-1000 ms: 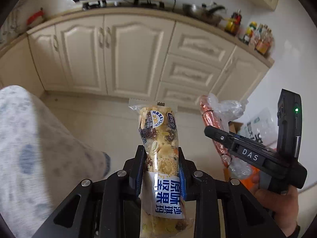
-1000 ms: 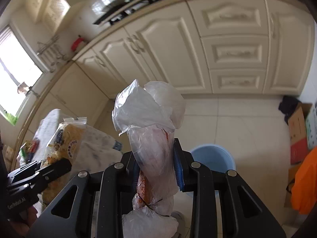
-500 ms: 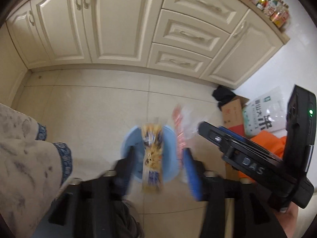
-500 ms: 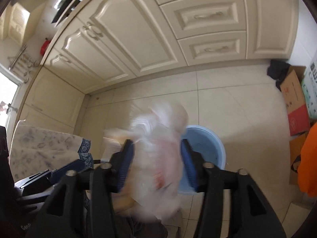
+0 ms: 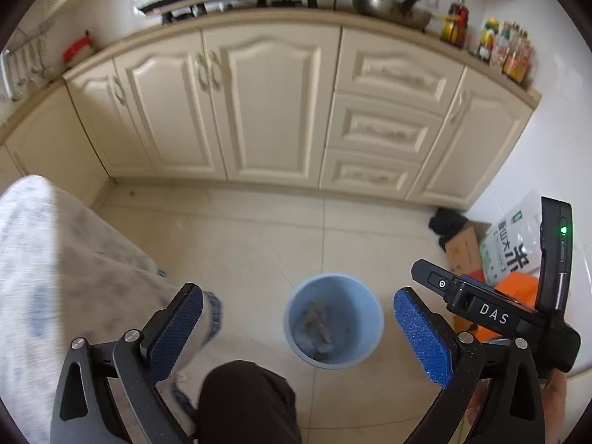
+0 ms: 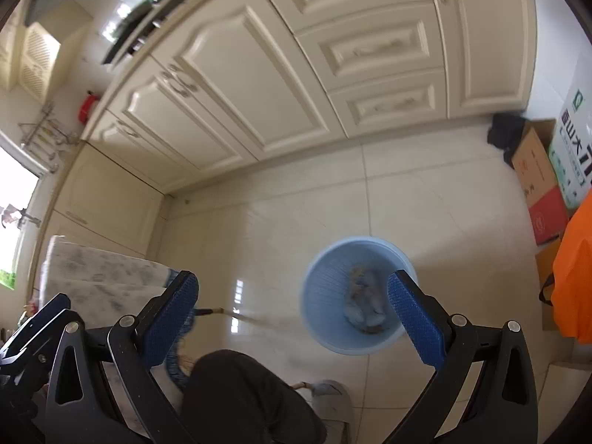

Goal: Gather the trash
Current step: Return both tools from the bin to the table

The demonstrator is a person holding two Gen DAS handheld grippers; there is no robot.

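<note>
A light blue waste bin stands on the tiled floor below both grippers; it also shows in the right wrist view. Crumpled trash lies inside it, blurred in the right wrist view. My left gripper is open and empty above the bin, its blue pads wide apart. My right gripper is open and empty, its right pad over the bin's rim. The right gripper's body shows at the right of the left wrist view.
Cream kitchen cabinets line the far wall. A cardboard box, a rice bag and an orange bag sit at the right. The person's patterned trouser leg is at the left, a dark knee below.
Both grippers opened and let go: the snack packet and the plastic bag dropped into the blue bin. Both views tilted down over the bin, then back up a little.
</note>
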